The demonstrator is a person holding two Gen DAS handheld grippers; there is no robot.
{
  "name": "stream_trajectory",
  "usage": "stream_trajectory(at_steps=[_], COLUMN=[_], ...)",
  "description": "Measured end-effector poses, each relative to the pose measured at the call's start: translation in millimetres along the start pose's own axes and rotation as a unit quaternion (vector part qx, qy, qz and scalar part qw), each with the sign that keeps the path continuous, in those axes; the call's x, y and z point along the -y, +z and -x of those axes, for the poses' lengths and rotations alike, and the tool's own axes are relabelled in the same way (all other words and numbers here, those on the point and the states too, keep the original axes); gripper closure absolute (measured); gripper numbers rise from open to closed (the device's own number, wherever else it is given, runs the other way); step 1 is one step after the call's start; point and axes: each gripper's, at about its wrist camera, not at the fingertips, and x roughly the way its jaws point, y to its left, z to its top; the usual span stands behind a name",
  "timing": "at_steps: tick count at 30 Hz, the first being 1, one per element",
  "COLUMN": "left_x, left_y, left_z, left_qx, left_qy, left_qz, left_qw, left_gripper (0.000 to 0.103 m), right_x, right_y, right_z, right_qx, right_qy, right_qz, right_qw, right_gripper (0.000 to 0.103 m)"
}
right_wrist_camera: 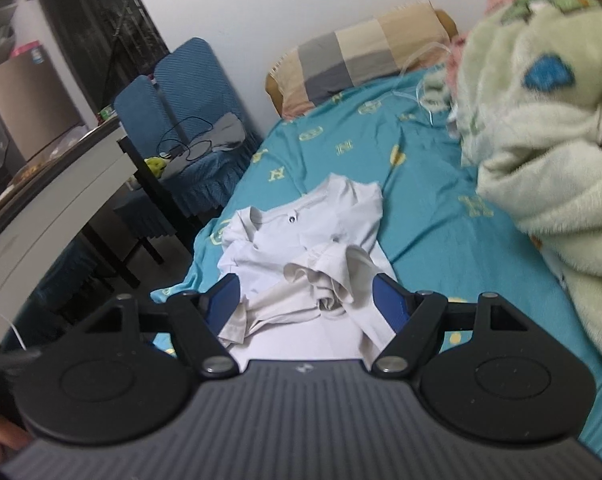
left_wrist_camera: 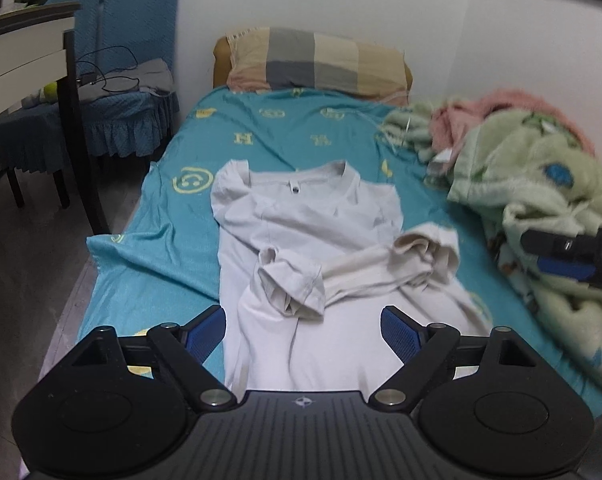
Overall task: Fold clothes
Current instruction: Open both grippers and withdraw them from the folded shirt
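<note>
While both pairs of fingers stand wide with nothing pinched between them, the white shirt lies below and ahead of them on the bed. The left gripper hangs over the shirt's lower body, its blue pads apart and clear of the cloth. The right gripper hangs over the shirt from the other side, equally spread, with the bunched cloth showing in the gap but not pressed by either pad; its tip also shows at the right edge of the left wrist view.

The shirt lies collar away from the grippers, its body spread flat, and both sleeves are drawn in across the chest, where they sit crumpled and overlapping. Under it is the teal bedsheet printed with yellow marks. A plaid pillow rests at the head of the bed against the wall. A heaped green fleece blanket fills the bed's right side, near the shirt but apart from it. Blue-covered chairs stand left of the bed.
</note>
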Motion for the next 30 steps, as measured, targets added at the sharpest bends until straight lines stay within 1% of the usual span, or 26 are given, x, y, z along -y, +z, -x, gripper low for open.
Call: stream_trajectory(at_steps=[1, 2, 3, 4, 5, 6, 8, 10, 13, 14, 15, 17, 19, 20, 24, 26, 27, 29, 30], left_x=[3, 5, 7, 9, 11, 13, 15, 15, 11, 9, 5, -4, -12, -15, -28, -34, -37, -45, -49], left_y=[-1, -2, -3, -2, -1, -1, 0, -1, -1, 0, 2, 7, 14, 18, 33, 40, 45, 54, 59], left_z=[-8, -16, -23, -31, -38, -46, -61, -78, -106, -115, -124, -136, -142, -144, -145, -141, -140, -134, -131], left_qx=[-0.007, -0.014, -0.019, -0.023, -0.027, -0.031, -0.041, -0.047, -0.052, -0.052, -0.053, -0.046, -0.031, -0.021, 0.024, 0.053, 0.064, 0.079, 0.085], left_qy=[0.007, 0.012, 0.018, 0.023, 0.027, 0.029, 0.030, 0.041, 0.071, 0.083, 0.094, 0.098, 0.100, 0.103, 0.110, 0.118, 0.121, 0.122, 0.119], left_qz=[-0.013, -0.025, -0.039, -0.053, -0.067, -0.081, -0.099, -0.111, -0.121, -0.122, -0.120, -0.104, -0.088, -0.082, -0.045, -0.040, -0.033, -0.005, 0.008], left_qw=[0.9999, 0.9995, 0.9989, 0.9981, 0.9970, 0.9958, 0.9938, 0.9919, 0.9887, 0.9877, 0.9870, 0.9887, 0.9907, 0.9911, 0.9926, 0.9908, 0.9901, 0.9893, 0.9892], left_gripper=[0.017, 0.018, 0.019, 0.020, 0.021, 0.023, 0.024, 0.024, 0.024, 0.025, 0.025, 0.025, 0.025, 0.025, 0.025, 0.023, 0.023, 0.023, 0.025], right_x=[2, 3, 3, 4, 4, 4, 4, 4, 2, -1, -4, -8, -7, -6, -6, 0, 3, 10, 12], right_y=[0, -2, -3, -4, -5, -6, -7, -9, -20, -23, -26, -27, -25, -23, -5, 6, 11, 19, 23], right_z=[-2, -4, -7, -11, -17, -23, -38, -58, -87, -96, -105, -122, -139, -146, -159, -164, -165, -165, -163], right_qx=[-0.004, -0.009, -0.017, -0.025, -0.035, -0.046, -0.073, -0.104, -0.149, -0.160, -0.167, -0.173, -0.177, -0.171, -0.107, -0.072, -0.055, -0.027, -0.020], right_qy=[0.002, 0.005, 0.010, 0.014, 0.013, 0.013, 0.010, 0.010, 0.016, 0.013, 0.006, -0.015, -0.027, -0.032, -0.040, -0.038, -0.042, -0.050, -0.050], right_qz=[-0.007, -0.009, -0.010, -0.009, -0.006, -0.002, 0.012, 0.024, 0.032, 0.045, 0.064, 0.100, 0.112, 0.118, 0.124, 0.106, 0.099, 0.087, 0.081], right_qw=[1.000, 1.000, 1.000, 1.000, 0.999, 0.999, 0.997, 0.994, 0.988, 0.986, 0.984, 0.980, 0.977, 0.978, 0.986, 0.991, 0.993, 0.995, 0.995], right_gripper=[0.035, 0.041, 0.050, 0.056, 0.067, 0.076, 0.082, 0.084, 0.085, 0.085, 0.085, 0.085, 0.091, 0.093, 0.093, 0.093, 0.090, 0.090, 0.090])
